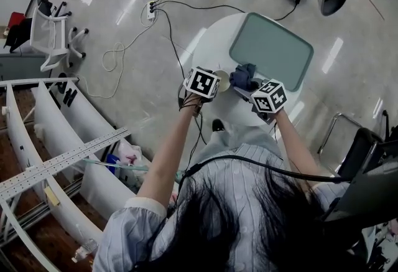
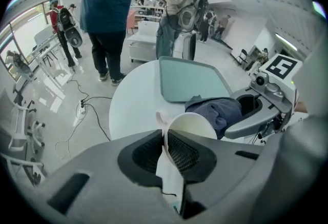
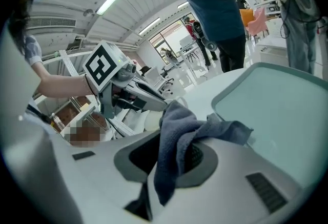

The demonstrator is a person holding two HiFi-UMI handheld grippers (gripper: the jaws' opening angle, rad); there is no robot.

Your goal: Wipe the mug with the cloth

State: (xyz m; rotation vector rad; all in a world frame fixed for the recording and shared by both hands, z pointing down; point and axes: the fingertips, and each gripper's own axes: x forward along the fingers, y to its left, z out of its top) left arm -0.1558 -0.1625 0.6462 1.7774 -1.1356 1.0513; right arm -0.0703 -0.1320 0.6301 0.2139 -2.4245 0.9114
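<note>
A cream mug (image 2: 193,124) is held above the round white table (image 2: 132,107), its rim pinched edge-on in my left gripper (image 2: 167,138), which is shut on it. From the head view the mug (image 1: 221,76) peeks out beside the left gripper (image 1: 210,82). My right gripper (image 3: 175,152) is shut on a dark blue cloth (image 3: 180,133) that drapes over its jaws. The cloth (image 2: 216,110) bunches against the mug's right side, and the right gripper (image 2: 259,111) is behind it. In the right gripper view the mug is mostly hidden by the cloth.
A grey-green tray (image 1: 271,49) lies on the table's far side. Beyond the table stand two people (image 2: 110,18), and cables with a power strip (image 1: 150,10) run over the floor. White shelving (image 1: 43,159) is at the left and a dark chair (image 1: 364,152) at the right.
</note>
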